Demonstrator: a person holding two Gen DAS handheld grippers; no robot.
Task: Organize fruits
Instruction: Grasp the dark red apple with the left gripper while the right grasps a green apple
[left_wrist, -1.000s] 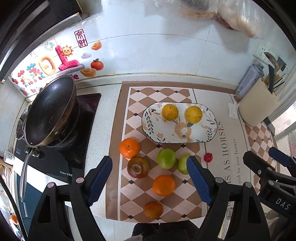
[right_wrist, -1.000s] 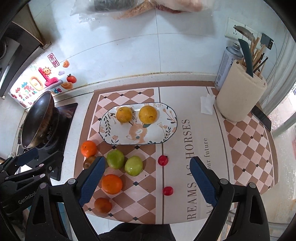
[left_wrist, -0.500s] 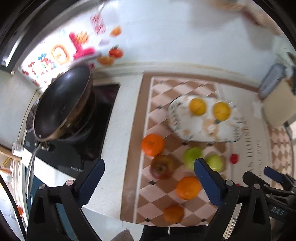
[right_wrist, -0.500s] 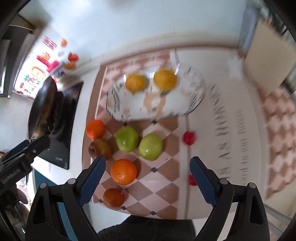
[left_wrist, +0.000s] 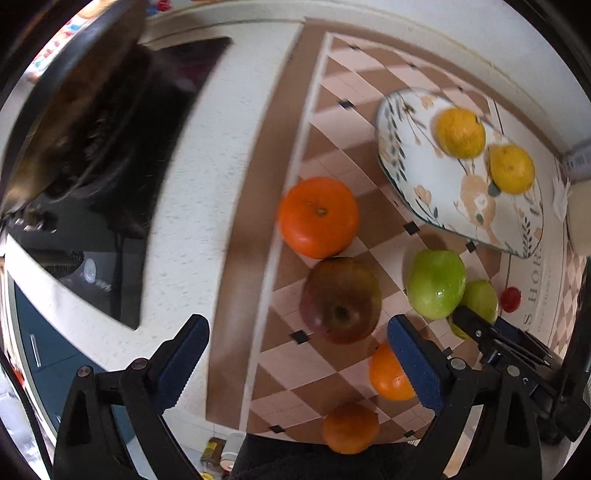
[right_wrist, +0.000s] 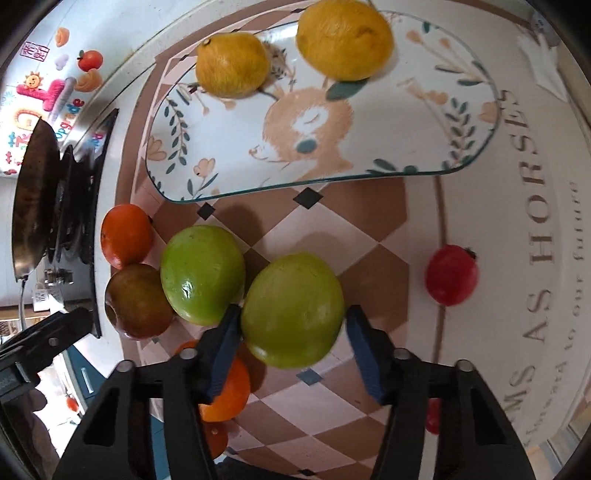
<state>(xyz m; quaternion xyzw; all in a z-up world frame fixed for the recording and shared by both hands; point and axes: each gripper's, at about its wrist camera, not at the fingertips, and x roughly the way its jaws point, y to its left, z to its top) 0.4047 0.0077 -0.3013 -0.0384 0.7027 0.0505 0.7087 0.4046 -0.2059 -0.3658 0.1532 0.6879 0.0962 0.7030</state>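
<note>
Blue-padded fingers of the right gripper (right_wrist: 291, 343), wide apart and higher a second ago, have dropped and now press both sides of a green apple (right_wrist: 293, 310) on the checkered mat (right_wrist: 373, 266), below the plate (right_wrist: 388, 147). Meanwhile the left gripper (left_wrist: 297, 363) has swung left and lower, jaws spread wide, near a reddish apple (left_wrist: 341, 299).

- the mat (right_wrist: 480, 155) on the bench carries large capitals reading "…ms as horses", the start of the line cut off by the picture's edge
- beside that line, smaller script reads "to our future"
- the wall sticker (right_wrist: 70, 110) shows "upgrade"
- a red seal sticker (right_wrist: 32, 51) bears chinese characters, too small to read
</note>
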